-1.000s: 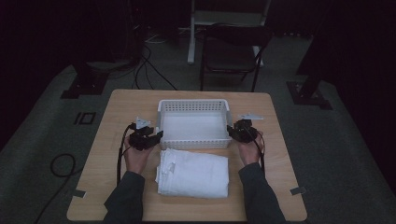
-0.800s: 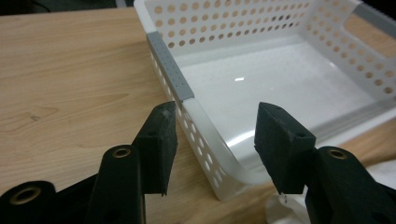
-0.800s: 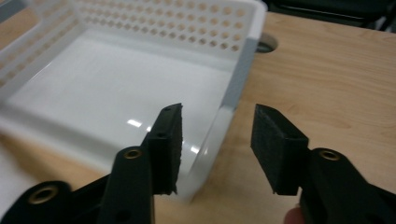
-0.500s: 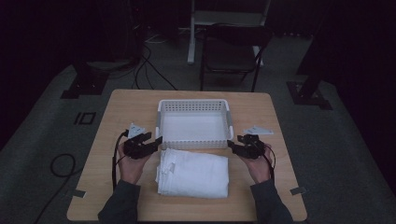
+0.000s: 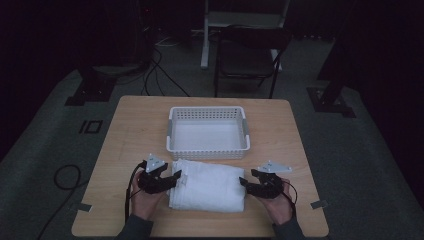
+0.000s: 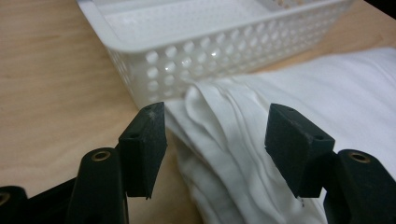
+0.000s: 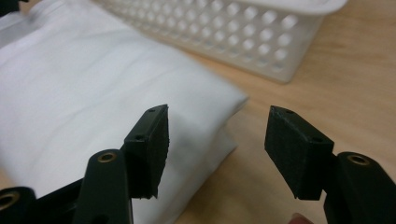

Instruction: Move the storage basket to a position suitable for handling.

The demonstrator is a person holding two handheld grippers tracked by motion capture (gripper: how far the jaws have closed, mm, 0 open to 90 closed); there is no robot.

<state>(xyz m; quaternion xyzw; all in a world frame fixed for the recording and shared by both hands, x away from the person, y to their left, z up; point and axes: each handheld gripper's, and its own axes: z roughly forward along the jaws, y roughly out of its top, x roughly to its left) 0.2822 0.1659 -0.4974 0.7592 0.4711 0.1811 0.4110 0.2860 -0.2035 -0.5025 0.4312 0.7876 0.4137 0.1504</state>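
Your left gripper (image 5: 172,180) and right gripper (image 5: 246,184), jaws just opening and gripping nothing, flank the folded white towel (image 5: 207,185) lying just before the empty white basket (image 5: 208,151).

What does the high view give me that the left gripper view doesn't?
High view alone: the whole table, both hands, the right claw at the cloth's right edge, the chair and floor cables behind.

Left gripper view alone: close detail. The left claw is open, its jaws having just been opening, set around the cloth's rumpled, layered edge without pressing it; that edge lies right beside the basket's perforated corner.

Both: the folded white cloth lying in front of the white basket on the wooden table, and the left claw at the cloth's left edge.
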